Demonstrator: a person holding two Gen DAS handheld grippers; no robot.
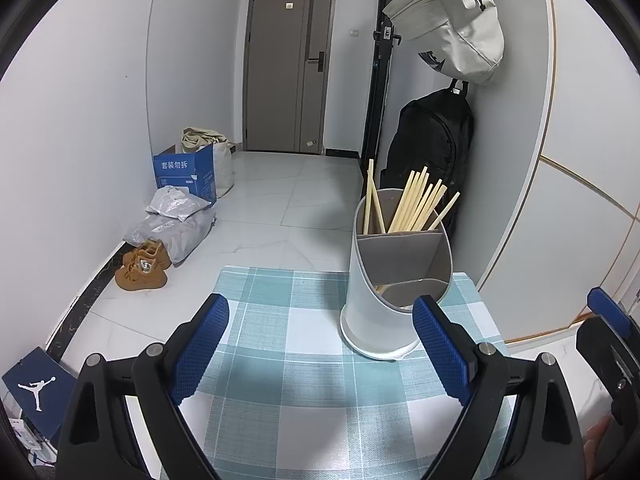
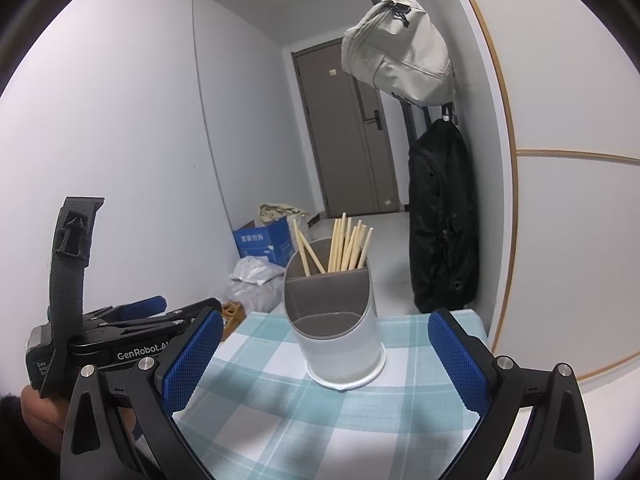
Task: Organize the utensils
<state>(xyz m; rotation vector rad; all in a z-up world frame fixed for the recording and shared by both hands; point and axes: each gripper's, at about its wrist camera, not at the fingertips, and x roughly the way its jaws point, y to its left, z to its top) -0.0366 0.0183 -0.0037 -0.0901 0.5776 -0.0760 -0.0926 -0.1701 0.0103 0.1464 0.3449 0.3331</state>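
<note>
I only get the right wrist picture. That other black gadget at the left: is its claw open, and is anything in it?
Observer: It is open. In the left wrist view the left gripper has its jaws spread wide, with only the checked cloth showing between them.
Visitor: What is the brown thing on the floor past the table edge?
Observer: A pair of tan shoes, side by side next to some grey plastic bags.
Visitor: Is anything else down there that I can't see?
Observer: Yes, a dark blue box with a white jumping-man logo, low down by the left wall.
</note>
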